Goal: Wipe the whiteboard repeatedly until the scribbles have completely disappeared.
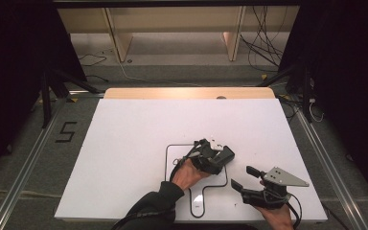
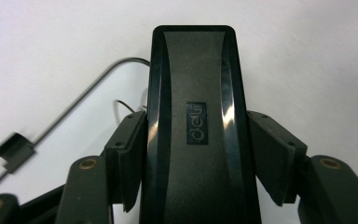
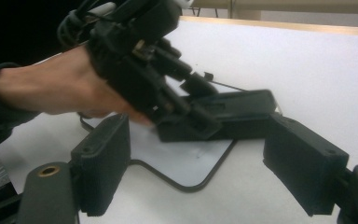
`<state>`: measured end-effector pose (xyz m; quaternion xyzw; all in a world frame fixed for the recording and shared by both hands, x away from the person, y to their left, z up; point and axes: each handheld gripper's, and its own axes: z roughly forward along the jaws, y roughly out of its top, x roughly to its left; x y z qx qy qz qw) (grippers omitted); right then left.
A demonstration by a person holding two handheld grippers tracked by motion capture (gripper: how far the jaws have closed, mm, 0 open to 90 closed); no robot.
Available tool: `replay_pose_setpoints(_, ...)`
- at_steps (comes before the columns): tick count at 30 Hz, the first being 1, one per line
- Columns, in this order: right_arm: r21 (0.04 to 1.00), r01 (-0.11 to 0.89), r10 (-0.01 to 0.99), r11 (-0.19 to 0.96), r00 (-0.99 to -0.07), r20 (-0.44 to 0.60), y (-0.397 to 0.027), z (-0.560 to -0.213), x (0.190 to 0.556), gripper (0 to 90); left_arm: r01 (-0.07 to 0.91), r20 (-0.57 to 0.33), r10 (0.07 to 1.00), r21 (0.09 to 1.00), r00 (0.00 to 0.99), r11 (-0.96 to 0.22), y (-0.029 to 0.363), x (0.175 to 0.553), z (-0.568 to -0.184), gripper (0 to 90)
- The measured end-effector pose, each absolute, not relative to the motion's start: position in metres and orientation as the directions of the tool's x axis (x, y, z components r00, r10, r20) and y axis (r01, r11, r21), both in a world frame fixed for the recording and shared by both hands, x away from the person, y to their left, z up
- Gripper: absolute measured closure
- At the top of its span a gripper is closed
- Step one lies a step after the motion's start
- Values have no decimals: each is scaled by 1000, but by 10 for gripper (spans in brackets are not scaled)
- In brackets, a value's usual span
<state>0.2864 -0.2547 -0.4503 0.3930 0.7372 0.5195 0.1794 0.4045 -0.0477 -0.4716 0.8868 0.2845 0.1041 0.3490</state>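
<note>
Two grippers work over a white table (image 1: 124,143). Left gripper (image 2: 198,154): jaws closed against both sides of a black stapler (image 2: 198,116) marked "deli", which runs lengthwise between them and reaches past their tips. In the right gripper view the stapler (image 3: 233,112) sits low over the white surface, roughly level; contact with the table cannot be told. In the high view the left gripper (image 1: 211,155) lies inside a black outline (image 1: 166,163) drawn on the table, near the centre of the near half. Right gripper (image 1: 245,177): jaws spread wide, nothing between them, just right of the outline near the table's near edge, pointed toward the stapler. Left hand (image 1: 188,175) grips its tool from behind.
</note>
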Motion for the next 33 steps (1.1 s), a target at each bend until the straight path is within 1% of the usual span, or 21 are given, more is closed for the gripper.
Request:
replay_pose_setpoints(2,907,392,767,151,-626,143,-255,-450,286,238,419,-8,563,678,826,-605,-46,399,-472,405)
replay_pose_setpoints(4,907,393,767,152,-626,143,-255,-450,286,238,425,-17,569,682,822,-595,-44,400,-472,405)
replay_pose_setpoints(6,906,394,767,153,-626,143,-255,-450,286,239,428,5,585,678,811,-598,-44,406,-471,405)
replay_pose_setpoints(10,908,391,766,151,-627,142,-255,-450,286,239,477,-14,638,678,770,-560,-40,427,-471,405)
replay_pose_setpoints(15,907,394,769,147,-623,145,-257,-450,286,239,495,-14,661,675,750,-547,-31,437,-471,405)
replay_pose_setpoints(19,908,393,769,147,-623,145,-257,-450,286,239,498,-9,661,666,750,-556,-28,435,-470,405)
replay_pose_setpoints(21,908,392,769,150,-624,143,-256,-450,286,239,495,-9,647,652,763,-574,-25,433,-469,405)
replay_pose_setpoints(27,907,394,771,149,-620,143,-257,-450,286,239,481,-7,619,638,785,-602,-7,416,-467,405)
replay_pose_setpoints(30,906,395,772,148,-619,144,-257,-450,285,239,496,-18,632,637,775,-590,-1,420,-468,405)
replay_pose_setpoints(33,906,395,772,152,-620,141,-256,-450,285,239,512,-11,655,633,756,-580,-6,429,-467,405)
